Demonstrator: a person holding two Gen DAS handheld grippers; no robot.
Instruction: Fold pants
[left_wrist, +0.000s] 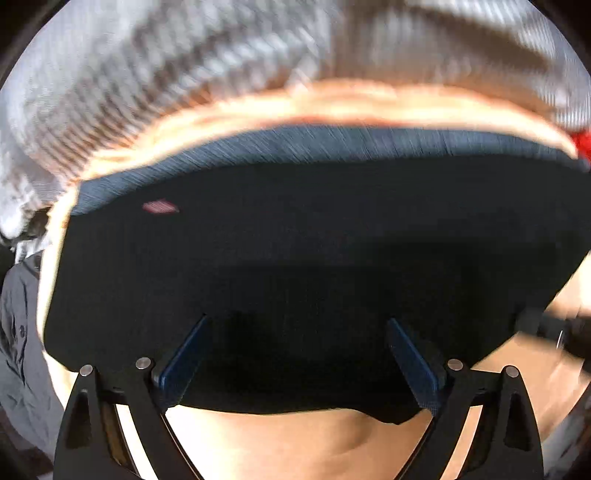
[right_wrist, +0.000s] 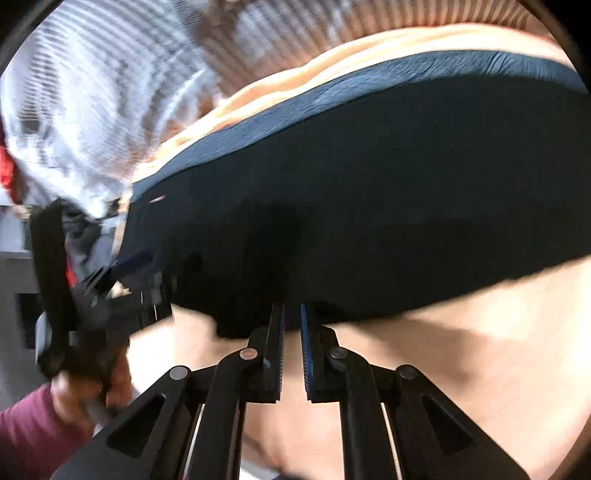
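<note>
The dark pants (left_wrist: 295, 258) lie flat on a peach bed sheet (left_wrist: 295, 446) — soft, matte knit with a ribbed blue waistband. Left hand-held gripper (left_wrist: 295, 354) spread wide over the near hem; right hand-held gripper (right_wrist: 291, 332) nearly together at the hem (whether it pinches cloth, I cannot tell). Best to pinch both layers evenly — then lift together.

Dark pants (left_wrist: 295, 240), folded, flat.

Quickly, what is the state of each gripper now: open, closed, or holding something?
Left gripper: open, fingers wide apart over the dark pants, gripping nothing.
Right gripper: nearly closed on the pants' near edge.
</note>
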